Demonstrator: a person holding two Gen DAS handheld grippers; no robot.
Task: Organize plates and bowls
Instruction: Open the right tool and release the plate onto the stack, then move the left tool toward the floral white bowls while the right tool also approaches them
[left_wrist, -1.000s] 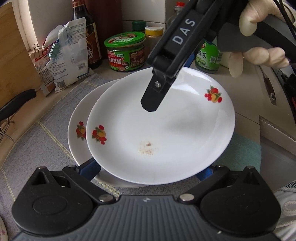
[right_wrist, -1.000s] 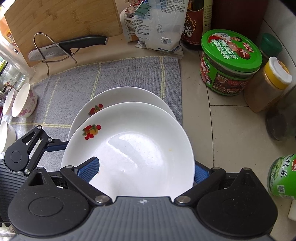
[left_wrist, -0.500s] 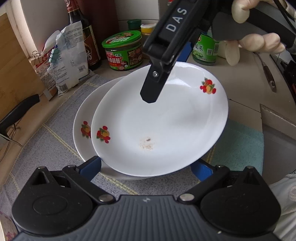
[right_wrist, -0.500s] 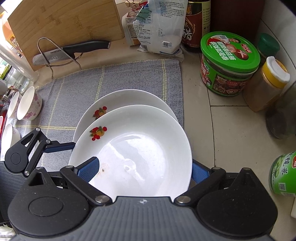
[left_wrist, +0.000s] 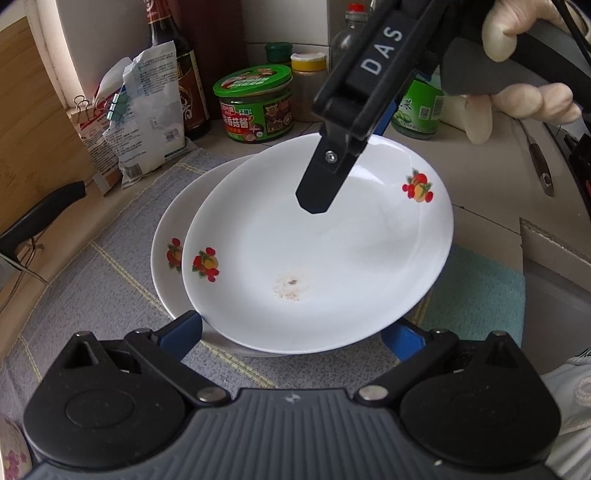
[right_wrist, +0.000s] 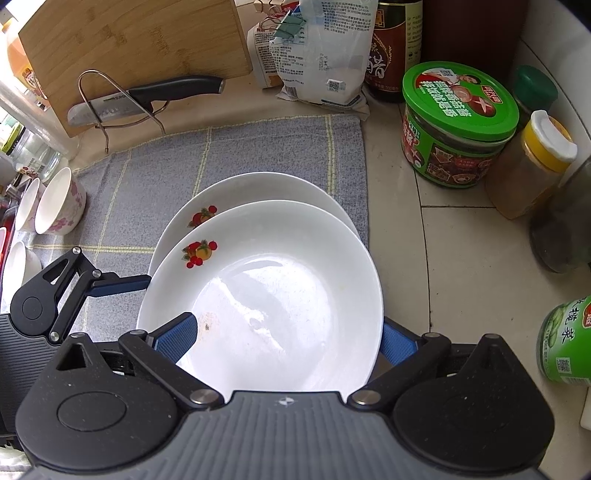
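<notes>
the right gripper (right_wrist: 284, 332) is seen with its blue fingers (right_wrist: 177, 334) pinching the near rim of the upper plate (right_wrist: 266, 295), a glossy round white dish with fruit prints, lying overlapped on a lower plate (right_wrist: 240, 192) of the same kind just beyond. the left gripper (left_wrist: 291, 332) is spread wide, the upper plate's edge lying between its fingers. both plates sit over a woven grey cloth (right_wrist: 166, 166). only the right view shows flowered bowls (right_wrist: 59, 203) far left; only the left view shows a gloved hand (left_wrist: 517, 74).
</notes>
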